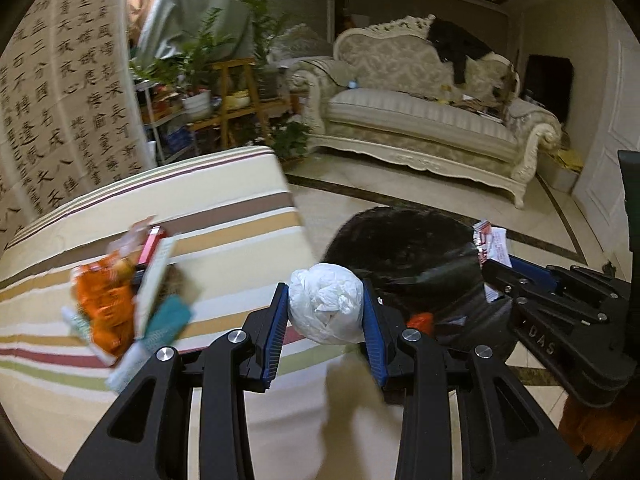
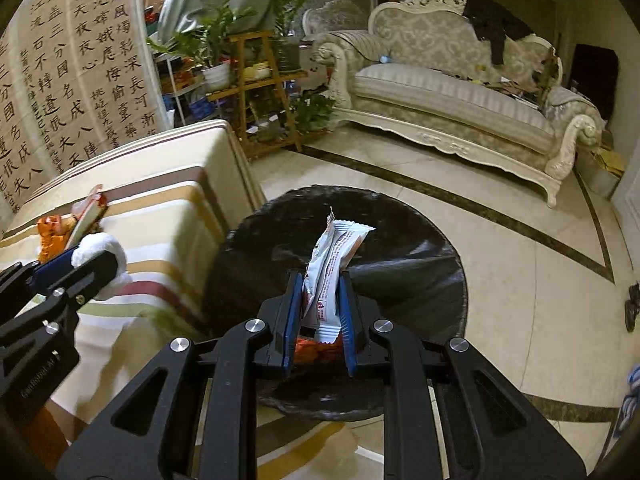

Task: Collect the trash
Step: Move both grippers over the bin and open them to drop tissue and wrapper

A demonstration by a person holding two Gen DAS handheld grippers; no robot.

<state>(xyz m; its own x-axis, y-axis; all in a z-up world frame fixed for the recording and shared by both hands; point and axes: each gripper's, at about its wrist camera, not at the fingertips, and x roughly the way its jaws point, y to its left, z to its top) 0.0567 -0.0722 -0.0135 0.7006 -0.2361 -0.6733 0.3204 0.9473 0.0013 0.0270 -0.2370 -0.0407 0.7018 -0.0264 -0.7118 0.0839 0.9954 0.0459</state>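
My left gripper is shut on a crumpled white tissue ball, held over the table's edge beside a bin lined with a black bag. My right gripper is shut on a white and red snack wrapper, which stands upright above the black bag's opening. Something orange lies inside the bin. In the left wrist view the right gripper comes in from the right with the wrapper. In the right wrist view the left gripper and tissue ball show at the left.
More trash lies on the striped tablecloth: an orange packet, a teal packet, a red and white wrapper. Beyond the tiled floor stand a cream sofa, a wooden plant stand and a calligraphy scroll.
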